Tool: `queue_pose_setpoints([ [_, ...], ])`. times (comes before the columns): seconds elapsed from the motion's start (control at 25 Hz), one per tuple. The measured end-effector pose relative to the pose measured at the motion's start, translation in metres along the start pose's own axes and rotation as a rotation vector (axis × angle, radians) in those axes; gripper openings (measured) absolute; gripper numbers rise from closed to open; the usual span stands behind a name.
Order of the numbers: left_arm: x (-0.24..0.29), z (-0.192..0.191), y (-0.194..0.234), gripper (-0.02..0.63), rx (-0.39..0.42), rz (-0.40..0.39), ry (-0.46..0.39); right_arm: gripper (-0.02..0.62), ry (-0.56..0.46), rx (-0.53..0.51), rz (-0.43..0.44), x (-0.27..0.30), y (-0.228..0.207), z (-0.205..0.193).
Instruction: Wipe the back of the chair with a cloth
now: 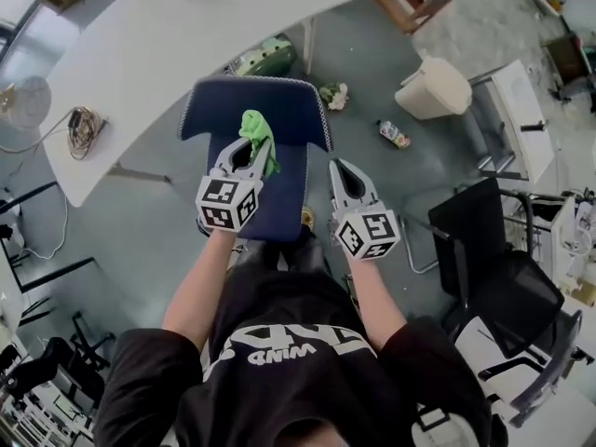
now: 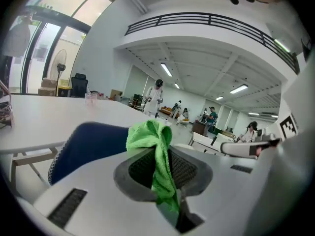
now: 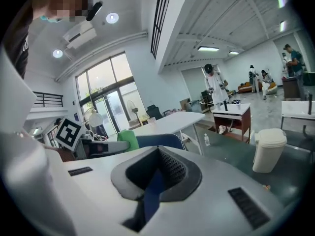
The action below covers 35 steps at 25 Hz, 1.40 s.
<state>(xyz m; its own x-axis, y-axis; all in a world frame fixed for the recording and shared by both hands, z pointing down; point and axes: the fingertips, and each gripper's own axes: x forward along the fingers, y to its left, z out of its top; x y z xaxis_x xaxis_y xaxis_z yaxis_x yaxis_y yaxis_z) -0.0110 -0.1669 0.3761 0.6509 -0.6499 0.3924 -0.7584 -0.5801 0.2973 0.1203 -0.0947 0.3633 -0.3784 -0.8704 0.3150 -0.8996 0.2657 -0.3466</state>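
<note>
Cloth [image 1: 258,138]: green, bunched, sits over the blue chair [image 1: 291,110]. Can't tell if it actually touches it.
Left gripper [image 1: 253,156]: jaws clenched on the cloth, which hides the tips.
Right gripper [image 1: 339,169]: jaws pressed together, nothing held, just beside the chair's right edge.
Chair: near end is hidden behind the grippers.
Bench [image 1: 186,26]: white, cut off at the frame edge.

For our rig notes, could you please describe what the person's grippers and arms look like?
Both the left gripper and the right gripper are white, tapering to narrow fingers with dark ribbed pads. Each carries a white cube printed with black square markers. The person wears a black short-sleeved T-shirt with white lettering.
</note>
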Motion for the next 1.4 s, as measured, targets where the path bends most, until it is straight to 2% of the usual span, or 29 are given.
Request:
queue_pose_setpoints([
  [0.12, -0.019, 0.036, -0.005, 0.058, 0.031, 0.003, -0.044, -0.003, -0.012, -0.016, 0.050, 0.000, 0.015, 0.020],
  [0.24, -0.046, 0.066, -0.017, 0.058, 0.027, 0.003, -0.073, -0.003, -0.019, -0.027, 0.086, -0.013, 0.030, 0.042],
  [0.4, -0.086, 0.093, -0.025, 0.058, 0.098, 0.010, -0.108, -0.003, -0.029, -0.052, 0.129, -0.028, 0.051, 0.059],
  [0.52, -0.112, 0.106, -0.032, 0.058, 0.116, -0.005, -0.141, -0.003, -0.046, -0.052, 0.146, -0.041, 0.060, 0.070],
  [0.72, -0.151, 0.107, -0.045, 0.058, 0.119, 0.000, -0.180, -0.003, -0.071, -0.087, 0.160, -0.069, 0.069, 0.082],
  [1.0, -0.184, 0.100, -0.041, 0.058, 0.101, 0.036, -0.248, -0.003, -0.098, -0.135, 0.150, -0.085, 0.075, 0.084],
  [1.24, -0.191, 0.092, -0.039, 0.058, 0.092, 0.057, -0.302, -0.003, -0.102, -0.141, 0.115, -0.085, 0.063, 0.071],
  [1.4, -0.185, 0.078, -0.032, 0.058, 0.079, 0.067, -0.305, -0.003, -0.085, -0.138, 0.105, -0.082, 0.056, 0.060],
])
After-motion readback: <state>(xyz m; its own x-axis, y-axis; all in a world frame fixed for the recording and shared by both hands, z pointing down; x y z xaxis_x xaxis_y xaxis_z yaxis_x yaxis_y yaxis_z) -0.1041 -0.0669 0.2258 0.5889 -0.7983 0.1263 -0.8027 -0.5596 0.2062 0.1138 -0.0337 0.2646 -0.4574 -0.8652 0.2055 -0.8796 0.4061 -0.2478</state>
